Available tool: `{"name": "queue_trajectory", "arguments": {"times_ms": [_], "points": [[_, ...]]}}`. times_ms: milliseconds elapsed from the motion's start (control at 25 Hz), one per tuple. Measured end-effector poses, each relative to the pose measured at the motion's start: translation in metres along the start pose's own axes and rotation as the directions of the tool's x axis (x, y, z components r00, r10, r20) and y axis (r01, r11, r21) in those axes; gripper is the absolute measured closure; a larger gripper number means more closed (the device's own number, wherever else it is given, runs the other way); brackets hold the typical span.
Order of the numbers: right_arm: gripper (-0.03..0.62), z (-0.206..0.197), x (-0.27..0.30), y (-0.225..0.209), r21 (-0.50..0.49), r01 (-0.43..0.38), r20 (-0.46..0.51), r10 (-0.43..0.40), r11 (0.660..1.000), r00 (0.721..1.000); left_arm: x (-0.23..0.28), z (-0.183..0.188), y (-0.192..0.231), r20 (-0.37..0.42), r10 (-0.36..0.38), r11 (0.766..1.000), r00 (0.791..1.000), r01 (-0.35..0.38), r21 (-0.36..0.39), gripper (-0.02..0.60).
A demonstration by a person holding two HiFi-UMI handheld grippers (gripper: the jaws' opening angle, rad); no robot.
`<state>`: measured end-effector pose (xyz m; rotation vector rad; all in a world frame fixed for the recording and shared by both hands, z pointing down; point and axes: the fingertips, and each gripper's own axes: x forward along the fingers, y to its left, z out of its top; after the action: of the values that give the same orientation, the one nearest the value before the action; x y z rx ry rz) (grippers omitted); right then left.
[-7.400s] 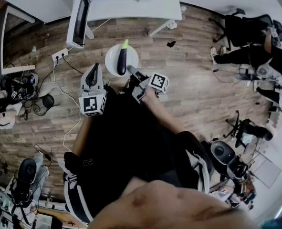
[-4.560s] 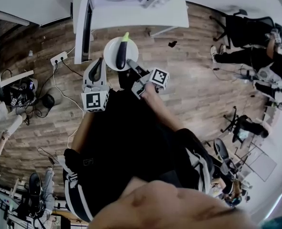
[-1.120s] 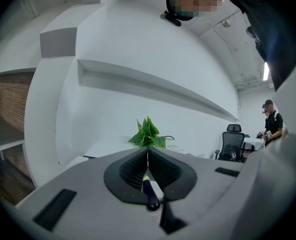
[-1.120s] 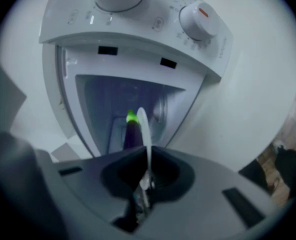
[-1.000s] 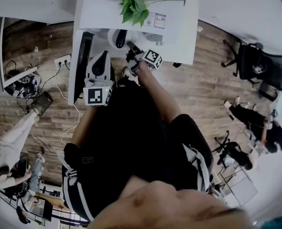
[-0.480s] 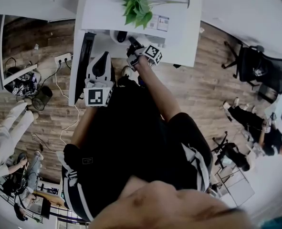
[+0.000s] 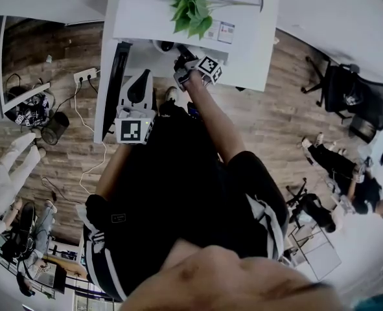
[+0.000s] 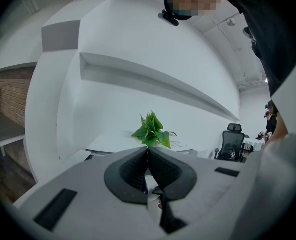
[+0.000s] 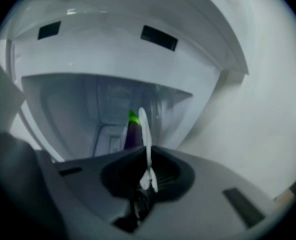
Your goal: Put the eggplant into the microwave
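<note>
A purple eggplant point(image 9: 132, 134) with a green tip lies on a white plate point(image 9: 144, 129). My right gripper point(image 9: 148, 159) is shut on the plate's near rim. In the right gripper view the plate and eggplant reach into the open microwave cavity point(image 9: 77, 104). From the head view only a sliver of the plate point(image 7: 159, 45) and the eggplant point(image 7: 168, 46) shows under the white top, just ahead of my right gripper point(image 7: 180, 61). My left gripper point(image 7: 137, 88) hangs shut and empty beside the open microwave door point(image 7: 116, 83); its jaws point(image 8: 148, 153) meet at the tips.
A green potted plant point(image 7: 191, 5) stands on the white surface point(image 7: 243, 18) above the microwave. Cables and a power strip point(image 7: 84, 75) lie on the wooden floor at left. Office chairs point(image 7: 353, 96) and seated people are off to the right.
My right gripper has pushed the plate and eggplant forward and a little down, deeper into the microwave, so less of the plate shows from above. The left gripper has stayed put.
</note>
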<state>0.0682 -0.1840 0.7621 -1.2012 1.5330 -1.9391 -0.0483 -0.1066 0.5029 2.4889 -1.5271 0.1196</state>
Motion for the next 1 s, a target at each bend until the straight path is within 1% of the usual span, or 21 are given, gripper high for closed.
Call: {"name": "queue_trajectory", "arguments": {"times_ms": [200,320,560,680,880,920,1000], "points": [[0.551,0.004,0.006,-0.002,-0.012,0.005,0.006,-0.005,1.0,1.0,0.0,-0.001,0.003,-0.007,0.0,1.0,1.0,0.0,-0.016,0.546],[0.551,0.006,0.01,-0.003,-0.013,0.013,0.01,-0.012,1.0,1.0,-0.001,-0.001,0.003,-0.008,-0.004,1.0,1.0,0.004,-0.008,0.546],[0.549,0.006,0.015,-0.001,-0.036,0.018,0.009,-0.018,0.999,1.0,-0.003,-0.003,0.007,-0.02,0.005,1.0,1.0,-0.006,-0.018,0.546],[0.549,0.006,0.015,0.0,-0.061,0.032,0.011,-0.031,0.998,0.999,-0.003,-0.004,0.007,-0.015,0.001,1.0,1.0,-0.002,-0.011,0.546],[0.547,0.008,0.014,0.002,-0.076,0.051,0.024,-0.05,0.996,0.998,-0.003,0.0,0.002,0.004,-0.018,0.999,1.0,0.019,-0.028,0.546],[0.533,0.008,0.014,0.003,-0.073,0.053,0.026,-0.051,0.996,0.998,-0.003,0.0,0.002,0.003,-0.021,0.999,1.0,0.021,-0.029,0.546],[0.476,0.009,0.014,0.004,-0.064,0.049,0.031,-0.047,0.997,0.998,-0.004,0.0,0.002,0.003,-0.024,0.999,1.0,0.024,-0.035,0.546]]}}
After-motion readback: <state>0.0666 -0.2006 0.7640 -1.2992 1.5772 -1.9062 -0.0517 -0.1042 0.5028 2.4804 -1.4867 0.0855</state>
